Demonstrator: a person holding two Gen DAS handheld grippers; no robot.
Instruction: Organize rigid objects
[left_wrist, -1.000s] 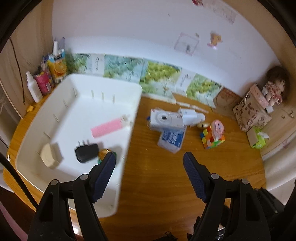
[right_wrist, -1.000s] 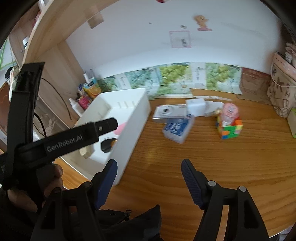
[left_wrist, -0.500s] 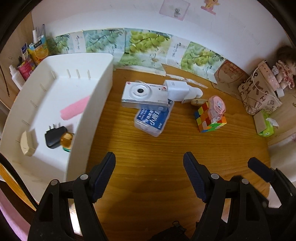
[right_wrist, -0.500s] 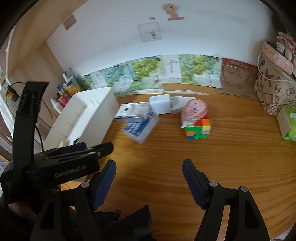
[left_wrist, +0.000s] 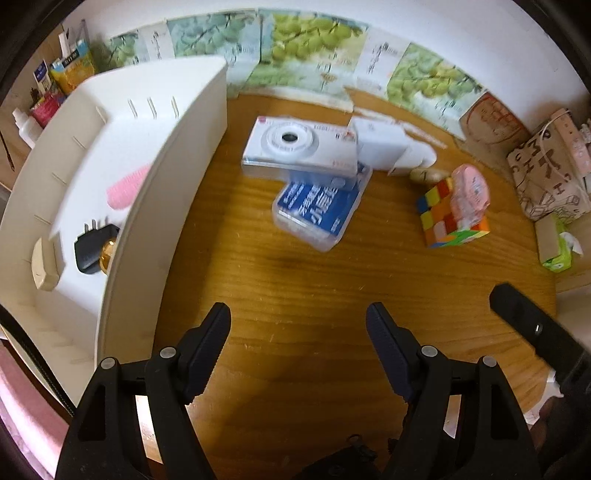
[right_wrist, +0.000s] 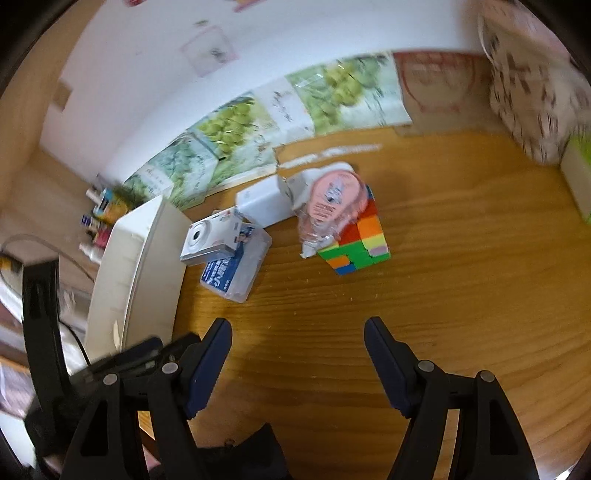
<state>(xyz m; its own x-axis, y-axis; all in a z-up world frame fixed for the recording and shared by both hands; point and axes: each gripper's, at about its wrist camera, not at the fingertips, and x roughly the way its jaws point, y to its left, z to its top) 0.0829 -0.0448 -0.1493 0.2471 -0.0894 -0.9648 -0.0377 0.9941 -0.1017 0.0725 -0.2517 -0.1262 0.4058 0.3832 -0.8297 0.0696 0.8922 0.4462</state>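
- Only the left wrist view looks down into the white bin (left_wrist: 122, 155): a pink bar (left_wrist: 127, 186), a black plug adapter (left_wrist: 90, 245) and a beige block (left_wrist: 44, 266) lie inside; the right wrist view sees just its outer wall
- Both views show the white camera (left_wrist: 301, 147) resting on the blue-labelled clear box (left_wrist: 321, 210) on the wooden table (left_wrist: 295, 280), just beside the bin
- The right wrist view shows best the pink tape dispenser (right_wrist: 332, 205) leaning on the colour cube (right_wrist: 360, 240)
- Left gripper (left_wrist: 298, 325) and right gripper (right_wrist: 297, 341) both hang over bare wood, jaws apart, nothing between them
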